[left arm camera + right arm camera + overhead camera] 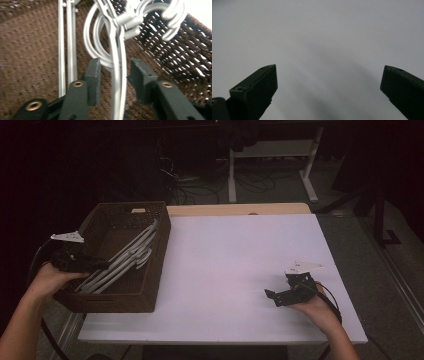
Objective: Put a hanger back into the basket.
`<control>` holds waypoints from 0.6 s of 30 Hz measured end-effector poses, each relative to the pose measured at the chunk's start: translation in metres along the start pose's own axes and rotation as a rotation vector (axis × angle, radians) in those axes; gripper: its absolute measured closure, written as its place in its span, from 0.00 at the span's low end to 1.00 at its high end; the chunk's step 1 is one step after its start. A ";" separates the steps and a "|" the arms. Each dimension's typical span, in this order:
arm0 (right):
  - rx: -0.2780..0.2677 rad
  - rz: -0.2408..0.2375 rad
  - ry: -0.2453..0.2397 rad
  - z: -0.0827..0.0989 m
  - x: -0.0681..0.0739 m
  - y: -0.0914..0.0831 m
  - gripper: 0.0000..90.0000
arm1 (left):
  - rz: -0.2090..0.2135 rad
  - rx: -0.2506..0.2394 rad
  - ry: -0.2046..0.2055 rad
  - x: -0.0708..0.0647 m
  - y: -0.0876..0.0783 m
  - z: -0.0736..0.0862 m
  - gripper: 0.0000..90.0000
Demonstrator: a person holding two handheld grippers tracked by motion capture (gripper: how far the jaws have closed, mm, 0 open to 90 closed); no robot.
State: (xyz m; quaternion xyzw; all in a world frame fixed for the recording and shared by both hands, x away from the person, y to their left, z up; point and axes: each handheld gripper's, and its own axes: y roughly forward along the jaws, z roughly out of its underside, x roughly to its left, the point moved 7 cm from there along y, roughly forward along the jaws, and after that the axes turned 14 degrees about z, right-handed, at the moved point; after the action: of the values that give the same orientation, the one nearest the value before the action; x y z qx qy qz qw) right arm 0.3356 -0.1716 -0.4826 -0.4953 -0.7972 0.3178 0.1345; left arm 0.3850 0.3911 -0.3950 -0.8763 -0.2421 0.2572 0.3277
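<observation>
While parted around a grey hanger bar, left gripper (97, 265) sits inside the woven basket (150, 285), low at its near-left side. Pads (93, 75) apart from the metal on both sides, not pressing it; hanger rod (117, 82) running straight up between them, nearer the left pad. Grey hangers (125, 257) lying as a bundle inside the basket, slanting from its near-left corner up to its far-right wall, hooks (172, 17) resting against that wall's weave. Two more straight bars (66, 45) flat on the basket floor, just left of the gripped-around rod. Basket itself standing on the left edge of the white table (240, 265), partly overhanging it. Right gripper (275, 297) well to the right of the basket, held low over the bare tabletop near its front-right part, jaws spread wide with nothing between them, pads (259, 87) over plain white surface.
</observation>
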 end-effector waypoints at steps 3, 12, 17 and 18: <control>-0.003 0.000 -0.001 -0.001 0.000 -0.001 0.01 | -0.003 -0.033 0.006 -0.001 -0.004 -0.003 0.57; -0.007 -0.010 -0.004 -0.003 0.002 -0.003 0.01 | 0.032 -0.152 0.055 -0.029 -0.007 -0.027 0.29; -0.022 -0.018 -0.011 -0.008 0.002 -0.007 0.01 | 0.081 -0.196 0.112 -0.057 0.003 -0.045 0.25; -0.026 -0.019 -0.011 -0.009 0.002 -0.008 0.01 | 0.101 -0.211 0.129 -0.068 0.008 -0.052 0.25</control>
State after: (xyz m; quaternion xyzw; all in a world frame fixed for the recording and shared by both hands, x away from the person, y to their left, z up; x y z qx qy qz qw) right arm 0.3342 -0.1693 -0.4711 -0.4877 -0.8068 0.3087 0.1265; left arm 0.3682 0.3222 -0.3470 -0.9318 -0.2016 0.1895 0.2350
